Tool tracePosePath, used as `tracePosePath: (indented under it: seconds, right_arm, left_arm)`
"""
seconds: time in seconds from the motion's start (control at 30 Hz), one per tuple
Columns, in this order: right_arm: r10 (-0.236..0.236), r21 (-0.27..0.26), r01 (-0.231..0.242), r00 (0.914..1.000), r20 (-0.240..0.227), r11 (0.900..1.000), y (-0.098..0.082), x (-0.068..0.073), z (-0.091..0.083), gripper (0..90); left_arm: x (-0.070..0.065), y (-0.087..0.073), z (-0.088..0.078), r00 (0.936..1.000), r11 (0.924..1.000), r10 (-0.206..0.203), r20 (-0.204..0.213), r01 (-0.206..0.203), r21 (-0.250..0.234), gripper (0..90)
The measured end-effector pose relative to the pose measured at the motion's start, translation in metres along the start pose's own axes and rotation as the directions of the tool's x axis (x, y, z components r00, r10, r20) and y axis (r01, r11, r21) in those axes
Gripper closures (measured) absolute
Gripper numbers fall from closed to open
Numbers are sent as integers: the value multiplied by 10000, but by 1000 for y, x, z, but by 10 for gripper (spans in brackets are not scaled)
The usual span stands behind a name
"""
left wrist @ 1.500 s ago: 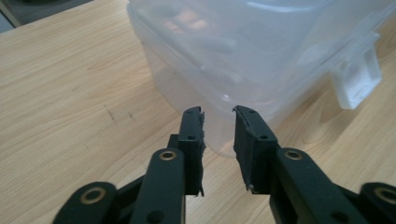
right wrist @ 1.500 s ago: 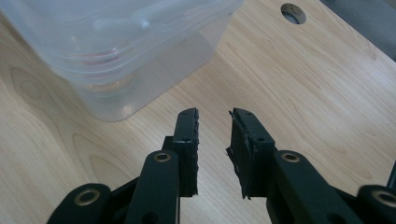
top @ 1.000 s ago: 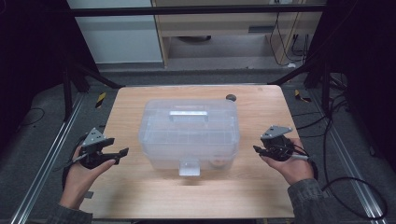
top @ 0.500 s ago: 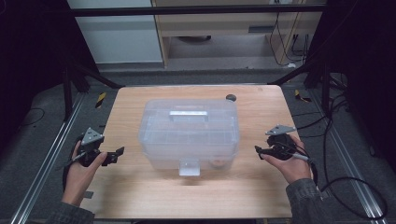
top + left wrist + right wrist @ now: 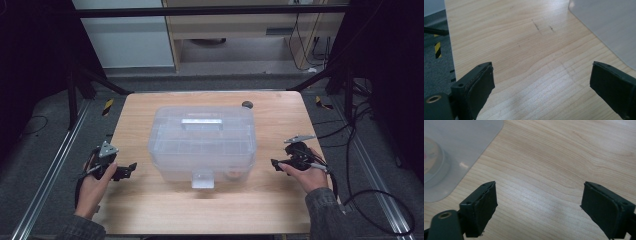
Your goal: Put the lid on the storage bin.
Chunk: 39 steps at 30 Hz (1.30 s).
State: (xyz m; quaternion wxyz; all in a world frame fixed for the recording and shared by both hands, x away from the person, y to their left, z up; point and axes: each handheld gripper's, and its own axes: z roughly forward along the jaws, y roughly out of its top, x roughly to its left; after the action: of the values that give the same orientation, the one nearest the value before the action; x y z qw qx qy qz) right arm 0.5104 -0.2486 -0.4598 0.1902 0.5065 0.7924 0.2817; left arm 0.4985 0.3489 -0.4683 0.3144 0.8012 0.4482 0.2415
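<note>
A translucent plastic storage box [image 5: 202, 142] with a lid, a top handle and a front latch stands in the middle of the wooden table [image 5: 165, 210]. My left gripper [image 5: 129, 170] lies low at the box's left, apart from it. Its jaws have just been opening and stand wide, with bare wood between them [image 5: 541, 90]. My right gripper [image 5: 276, 163] is at the box's right, also apart; its jaws have just been opening too, with nothing between them [image 5: 539, 207]. A box corner [image 5: 609, 25] shows past the left jaws, another corner [image 5: 456, 150] past the right.
A small dark round object [image 5: 247, 104] lies on the table behind the box. Inside the box's near right corner sits a round container [image 5: 431, 162]. Cables trail from the right gripper over the table's right edge. The left table edge [image 5: 449, 50] is close.
Both hands have sunk lower toward the table top beside the box. Both grippers' jaws stand wider than a second ago.
</note>
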Motion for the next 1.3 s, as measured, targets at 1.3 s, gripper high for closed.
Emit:
tracePosePath:
  seconds: [1.3]
  right_arm:
    - [1742,-767,-1653,9762,1291,9833,1,-32,62,69]
  left_arm:
    - [22,6,66,9936,9936,-1126,-72,1127,109,25]
